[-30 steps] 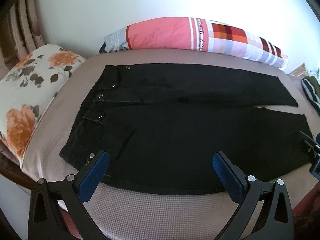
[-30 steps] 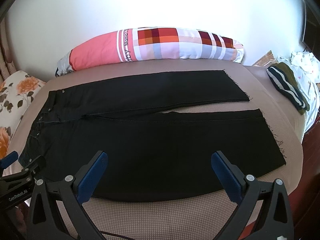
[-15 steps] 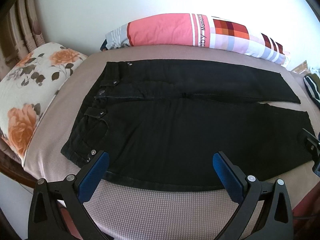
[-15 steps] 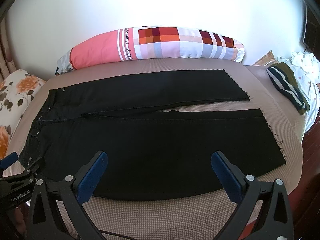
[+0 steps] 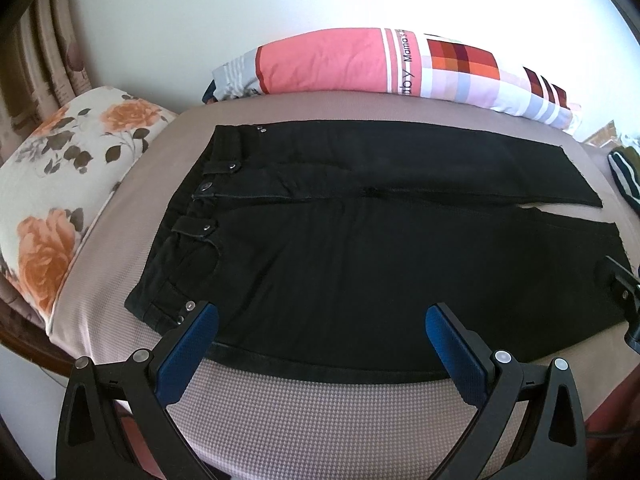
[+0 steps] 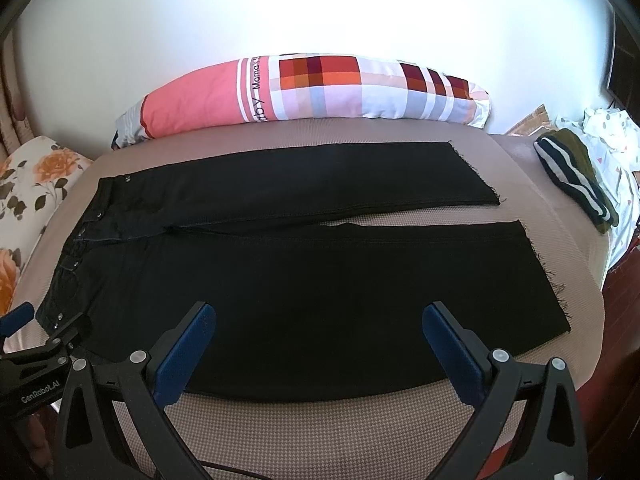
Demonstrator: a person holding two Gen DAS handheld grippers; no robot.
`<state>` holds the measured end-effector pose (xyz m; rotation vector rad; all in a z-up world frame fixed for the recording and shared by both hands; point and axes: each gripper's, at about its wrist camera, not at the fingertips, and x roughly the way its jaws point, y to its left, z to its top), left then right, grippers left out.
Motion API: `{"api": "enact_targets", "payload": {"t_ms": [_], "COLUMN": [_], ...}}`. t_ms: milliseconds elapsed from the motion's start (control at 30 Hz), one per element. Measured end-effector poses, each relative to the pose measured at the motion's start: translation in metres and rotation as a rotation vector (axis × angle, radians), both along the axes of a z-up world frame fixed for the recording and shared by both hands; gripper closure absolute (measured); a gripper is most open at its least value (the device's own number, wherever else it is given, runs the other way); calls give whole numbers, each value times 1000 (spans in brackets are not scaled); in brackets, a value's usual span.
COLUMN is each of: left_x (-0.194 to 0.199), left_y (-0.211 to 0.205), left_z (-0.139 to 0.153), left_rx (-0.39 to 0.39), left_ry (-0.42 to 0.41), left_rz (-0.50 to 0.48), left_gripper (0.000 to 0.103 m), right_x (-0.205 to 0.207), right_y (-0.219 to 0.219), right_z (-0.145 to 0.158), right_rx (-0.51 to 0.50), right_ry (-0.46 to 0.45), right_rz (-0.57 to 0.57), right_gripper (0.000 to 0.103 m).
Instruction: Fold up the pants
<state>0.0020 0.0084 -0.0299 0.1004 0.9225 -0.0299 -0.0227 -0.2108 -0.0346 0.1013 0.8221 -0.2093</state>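
Observation:
Black pants (image 5: 360, 248) lie flat and unfolded on the bed, waistband at the left, both legs stretched to the right; they also show in the right wrist view (image 6: 304, 280). My left gripper (image 5: 320, 312) is open and empty, hovering over the near edge of the pants close to the waistband corner. My right gripper (image 6: 320, 312) is open and empty over the near leg's front edge. The right gripper's body shows at the right edge of the left wrist view (image 5: 624, 296). The left gripper's body shows at the left edge of the right wrist view (image 6: 36, 344).
The bed has a beige checked cover (image 6: 320, 424). A pink and plaid bolster (image 6: 304, 92) lies along the back wall. A floral pillow (image 5: 60, 184) sits at the left. A striped dark garment (image 6: 572, 176) and white printed cloth (image 6: 612, 148) lie at the right.
The left gripper has drawn back and risen slightly, so the pants sit higher in its view. The right gripper has barely moved. Both stay open.

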Motion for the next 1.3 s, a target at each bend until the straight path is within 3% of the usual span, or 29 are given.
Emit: {"api": "enact_targets", "payload": {"t_ms": [900, 1133, 1300], "left_x": [5, 32, 66], "left_y": [4, 16, 42], "left_z": [2, 10, 24], "left_rx": [-8, -6, -62], "left_ry": [-10, -19, -23], "left_rz": [0, 2, 14], "left_gripper": [0, 0, 0], "right_x": [3, 8, 26], "right_y": [2, -3, -15], "right_z": [1, 11, 20], "right_rx": [8, 117, 185], "right_ry": [-4, -75, -111], "right_rz": [10, 87, 107], "right_gripper": [0, 0, 0]}}
